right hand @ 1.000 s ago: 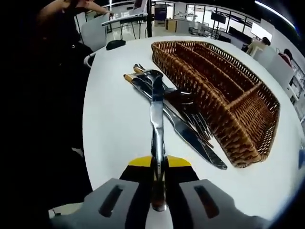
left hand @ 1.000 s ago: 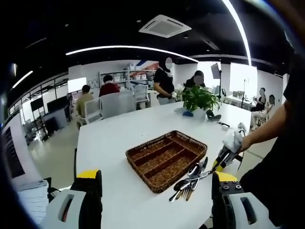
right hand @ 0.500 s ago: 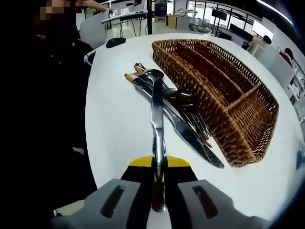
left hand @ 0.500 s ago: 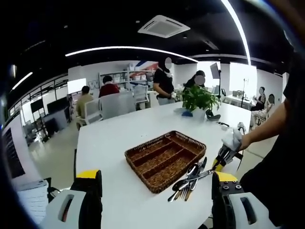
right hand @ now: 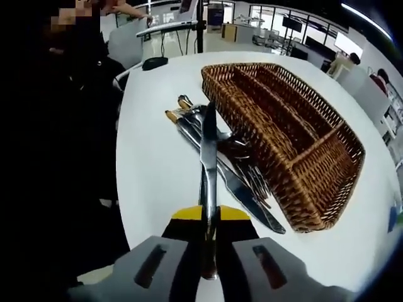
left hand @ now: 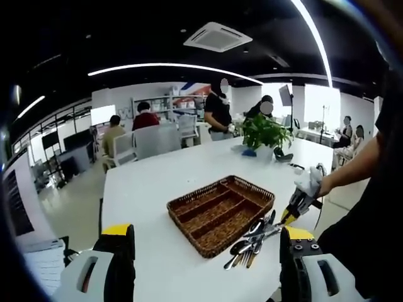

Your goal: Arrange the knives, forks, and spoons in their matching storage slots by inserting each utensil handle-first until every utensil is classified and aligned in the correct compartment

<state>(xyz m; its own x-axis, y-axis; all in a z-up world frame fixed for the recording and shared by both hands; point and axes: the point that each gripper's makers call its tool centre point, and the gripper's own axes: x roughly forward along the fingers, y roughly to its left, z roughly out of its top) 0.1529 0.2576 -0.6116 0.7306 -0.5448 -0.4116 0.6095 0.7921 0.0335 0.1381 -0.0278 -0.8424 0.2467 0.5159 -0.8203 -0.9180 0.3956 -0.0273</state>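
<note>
The right gripper (right hand: 208, 255) gripped a silver table knife (right hand: 208, 165) above loose cutlery (right hand: 234, 165) beside the brown wicker divided tray (right hand: 296, 170). The left gripper (left hand: 204, 264) hung wide open, empty.

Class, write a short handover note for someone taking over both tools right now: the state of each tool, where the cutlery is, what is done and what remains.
Right tool: shut on a knife, held above the table.
Left tool: open, holding nothing, hanging back from the work.
Wicker tray: on the white table, its compartments look empty.
Remaining cutlery: a loose pile of knives, forks and spoons beside the tray.
Done: one knife picked up.
Left: slot this knife, then sort the whole pile.
</note>
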